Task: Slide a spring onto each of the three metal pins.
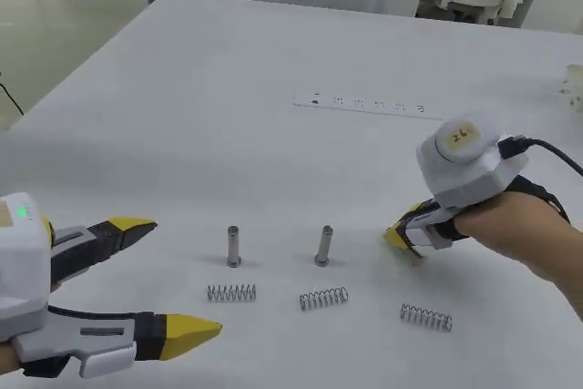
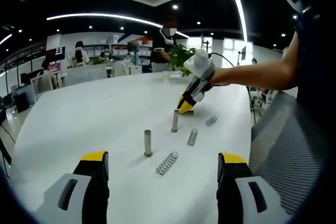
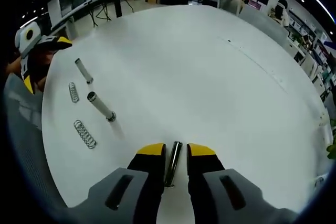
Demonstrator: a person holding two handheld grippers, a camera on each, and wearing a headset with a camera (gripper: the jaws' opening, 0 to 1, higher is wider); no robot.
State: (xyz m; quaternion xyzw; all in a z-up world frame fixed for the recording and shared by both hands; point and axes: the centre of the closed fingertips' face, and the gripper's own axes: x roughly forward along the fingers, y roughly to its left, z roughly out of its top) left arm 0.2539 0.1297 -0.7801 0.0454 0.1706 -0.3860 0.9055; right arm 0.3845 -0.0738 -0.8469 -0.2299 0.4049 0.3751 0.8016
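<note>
The right claw [image 3: 176,148] is clenched on one metal pin [image 3: 171,166], low at the table [image 1: 273,134] — the left pin [image 1: 233,247] and middle pin [image 1: 323,245] stand upright, three springs [image 1: 323,298] lying loose before them; the left claw [image 1: 182,275] is released, well apart

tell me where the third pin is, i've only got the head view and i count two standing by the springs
Observer: In the right gripper view, the third pin sits between the fingers of the right gripper.
Operator: is it clamped or just loose in there
Observer: Clamped, it seems. The fingers are closed against it, and it lies lengthwise along them.
Operator: anyone else near the table
Observer: Yes. The left gripper view shows a person standing past the far edge of the table, beside a potted plant.
</note>
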